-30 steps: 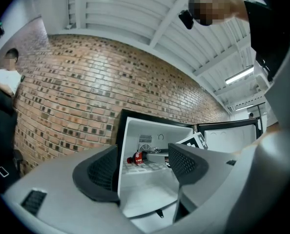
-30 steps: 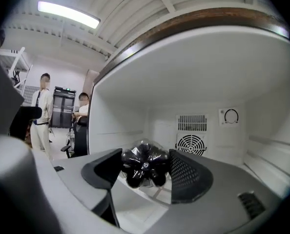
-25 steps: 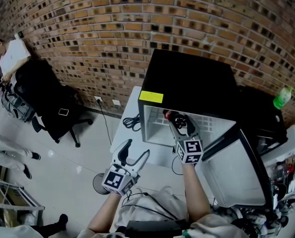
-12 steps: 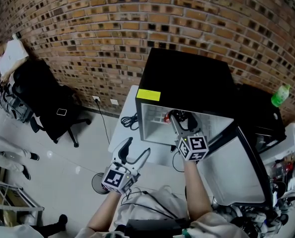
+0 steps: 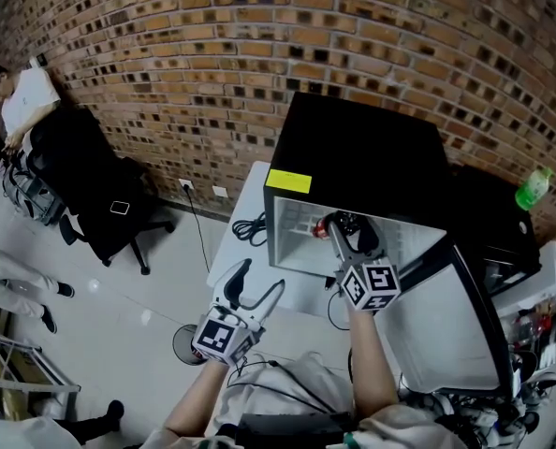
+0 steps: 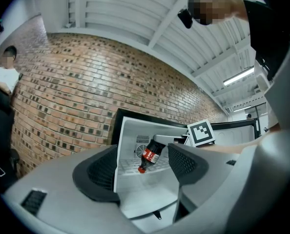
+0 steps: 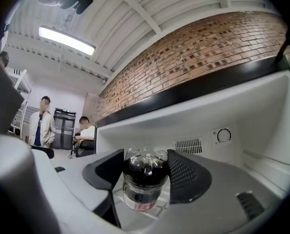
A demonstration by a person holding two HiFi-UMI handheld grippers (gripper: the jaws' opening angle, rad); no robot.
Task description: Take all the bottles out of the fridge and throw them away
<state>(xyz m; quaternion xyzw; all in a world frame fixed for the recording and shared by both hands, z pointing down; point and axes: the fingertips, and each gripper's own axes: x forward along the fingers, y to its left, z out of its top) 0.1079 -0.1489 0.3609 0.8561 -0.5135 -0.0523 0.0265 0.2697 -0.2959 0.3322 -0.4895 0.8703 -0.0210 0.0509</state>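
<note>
A black mini fridge (image 5: 353,152) stands on a white table (image 5: 241,255) with its door (image 5: 446,330) swung open to the right. My right gripper (image 5: 342,224) reaches level into the fridge. Its jaws have just been closing and now press on a dark cola bottle (image 5: 325,225) with a red label. In the right gripper view the bottle (image 7: 144,189) fills the gap of the right gripper (image 7: 145,172), base towards the camera. The left gripper view shows this bottle (image 6: 149,156) tilted cap-down above the wire shelf. My left gripper (image 5: 261,277) (image 6: 141,177) hangs open in front of the table, holding nothing.
A green bottle (image 5: 533,185) stands on a black unit right of the fridge. A coiled cable (image 5: 250,230) lies on the table's left end. An office chair (image 5: 100,204) and a seated person (image 5: 21,101) are at the far left. Clutter lies at the lower right.
My right gripper has risen a little inside the fridge and rolled slightly, with the cola bottle between its jaws. The left gripper has stayed where it was.
</note>
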